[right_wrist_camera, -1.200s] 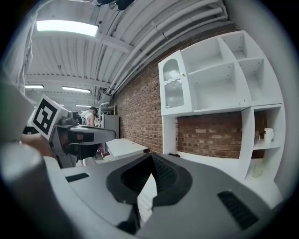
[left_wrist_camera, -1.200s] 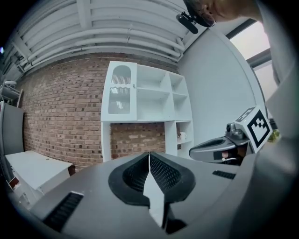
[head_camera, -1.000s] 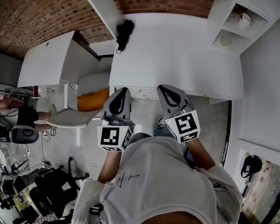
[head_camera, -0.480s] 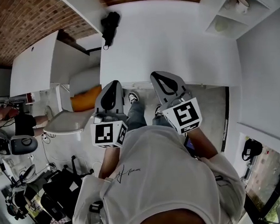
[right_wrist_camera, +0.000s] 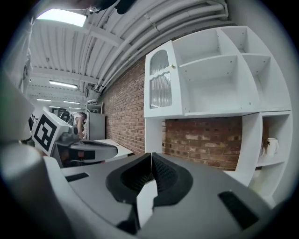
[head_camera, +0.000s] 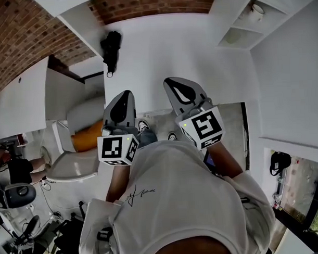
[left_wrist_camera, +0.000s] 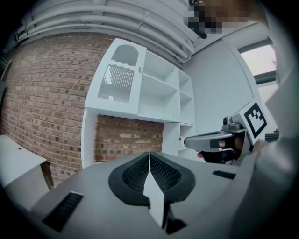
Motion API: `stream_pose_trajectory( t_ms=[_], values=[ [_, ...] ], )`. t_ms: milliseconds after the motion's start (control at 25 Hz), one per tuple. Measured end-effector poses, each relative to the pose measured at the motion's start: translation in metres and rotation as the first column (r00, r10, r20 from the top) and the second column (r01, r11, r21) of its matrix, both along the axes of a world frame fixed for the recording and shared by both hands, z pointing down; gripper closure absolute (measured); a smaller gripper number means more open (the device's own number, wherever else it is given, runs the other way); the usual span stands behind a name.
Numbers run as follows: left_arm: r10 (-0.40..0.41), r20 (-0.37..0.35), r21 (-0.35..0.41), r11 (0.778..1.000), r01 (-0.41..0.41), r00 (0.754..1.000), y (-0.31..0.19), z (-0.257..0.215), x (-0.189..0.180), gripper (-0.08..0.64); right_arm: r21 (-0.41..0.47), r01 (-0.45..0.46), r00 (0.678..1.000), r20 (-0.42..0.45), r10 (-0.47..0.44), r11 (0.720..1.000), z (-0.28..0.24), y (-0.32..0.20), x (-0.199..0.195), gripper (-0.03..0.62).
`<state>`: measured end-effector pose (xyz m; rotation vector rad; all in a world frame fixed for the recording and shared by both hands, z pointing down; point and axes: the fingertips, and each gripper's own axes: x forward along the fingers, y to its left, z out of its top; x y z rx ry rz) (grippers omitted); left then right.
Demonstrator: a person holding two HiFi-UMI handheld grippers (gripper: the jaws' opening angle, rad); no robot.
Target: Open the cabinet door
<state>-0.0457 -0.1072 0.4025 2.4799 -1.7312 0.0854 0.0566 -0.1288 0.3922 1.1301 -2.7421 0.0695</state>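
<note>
Your left gripper (left_wrist_camera: pixel 149 158) and right gripper (right_wrist_camera: pixel 151 158) each have their jaws pressed together with nothing between them. The cabinet door (right_wrist_camera: pixel 160 82), ribbed glass in a white frame, sits closed above and beyond your right fingertips and well apart from them, at the left end of the white shelf unit (right_wrist_camera: pixel 219 81).

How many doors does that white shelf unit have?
1: the arched, ribbed-glass door at the upper left of the shelf unit, apparently shut. Its other compartments are open shelves. The unit's lower part is out of sight, so more may be hidden.
</note>
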Motion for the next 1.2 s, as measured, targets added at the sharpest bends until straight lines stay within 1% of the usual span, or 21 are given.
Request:
stream_pose_trajectory(
  t_ms=[120, 240, 440, 720, 840, 1000, 1200],
  values=[
    [0.033, -0.005, 0.004, 0.999, -0.033, 0.999, -0.017, -0.003, -0.016, 0.543, 0.001, -0.006, 1.0, 0.001, 0.006, 1.0, -0.007, -0.015, -0.02, 0.566],
    [0.046, -0.016, 0.027, 0.999, -0.045, 0.999, -0.03, -0.009, -0.034, 0.543, 0.008, -0.015, 1.0, -0.007, 0.015, 1.0, -0.015, -0.031, -0.04, 0.566],
    [0.063, -0.049, 0.034, 0.998, -0.061, 0.997, -0.047, -0.008, -0.065, 0.543, 0.033, -0.052, 0.998, -0.026, 0.053, 0.998, -0.028, -0.058, -0.07, 0.566],
    [0.1, -0.083, 0.021, 0.995, -0.099, 0.992, -0.063, -0.005, -0.098, 0.543, 0.117, -0.088, 0.995, -0.039, 0.093, 0.989, -0.064, -0.087, -0.093, 0.565],
    [0.116, -0.092, 0.03, 0.993, -0.113, 0.989, -0.068, -0.007, -0.103, 0.543, 0.136, -0.104, 0.994, -0.019, 0.108, 0.985, -0.078, -0.104, -0.094, 0.565],
    [0.116, -0.081, 0.043, 0.993, -0.112, 0.99, -0.08, -0.015, -0.099, 0.543, 0.167, -0.128, 0.992, 0.007, 0.129, 0.978, -0.102, -0.126, -0.085, 0.565],
    [0.11, -0.076, 0.039, 0.993, -0.107, 0.991, -0.093, -0.015, -0.095, 0.543, 0.184, -0.102, 0.995, 0.028, 0.099, 0.978, -0.115, -0.151, -0.086, 0.565]
  ],
)
